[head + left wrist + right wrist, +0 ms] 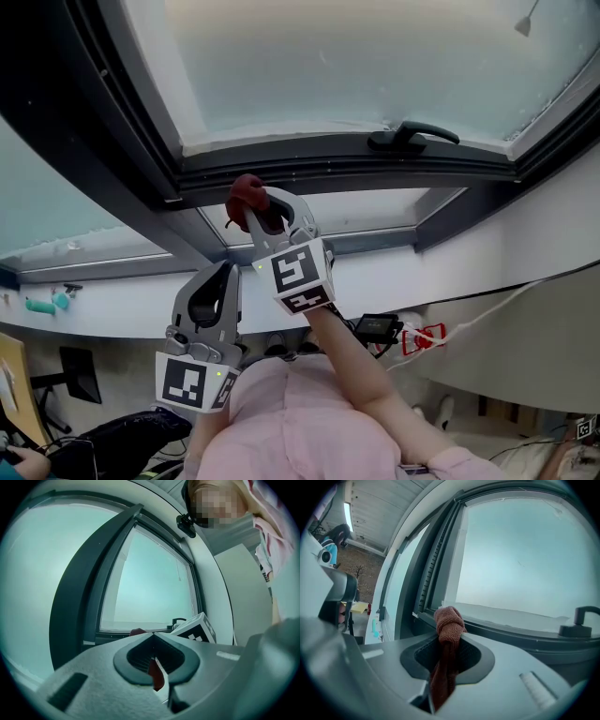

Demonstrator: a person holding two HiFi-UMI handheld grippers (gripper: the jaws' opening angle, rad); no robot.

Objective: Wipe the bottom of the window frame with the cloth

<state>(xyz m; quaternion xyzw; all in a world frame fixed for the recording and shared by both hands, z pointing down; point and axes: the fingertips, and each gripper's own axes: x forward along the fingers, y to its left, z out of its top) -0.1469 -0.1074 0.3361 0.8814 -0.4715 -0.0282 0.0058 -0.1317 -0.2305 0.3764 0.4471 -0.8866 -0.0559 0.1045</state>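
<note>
Our right gripper (263, 212) clamps the cloth (247, 192) by the frame's (328, 167) bottom edge, left of the handle (412, 135); our left gripper (225, 274) hangs closed below.

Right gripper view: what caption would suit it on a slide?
Right gripper shut on a knotted reddish-brown cloth, held close to the bottom of the dark window frame.

teal item (42, 303) — on white ledge (122, 306), left | black device (375, 326) near red-white tag (424, 337)
</note>
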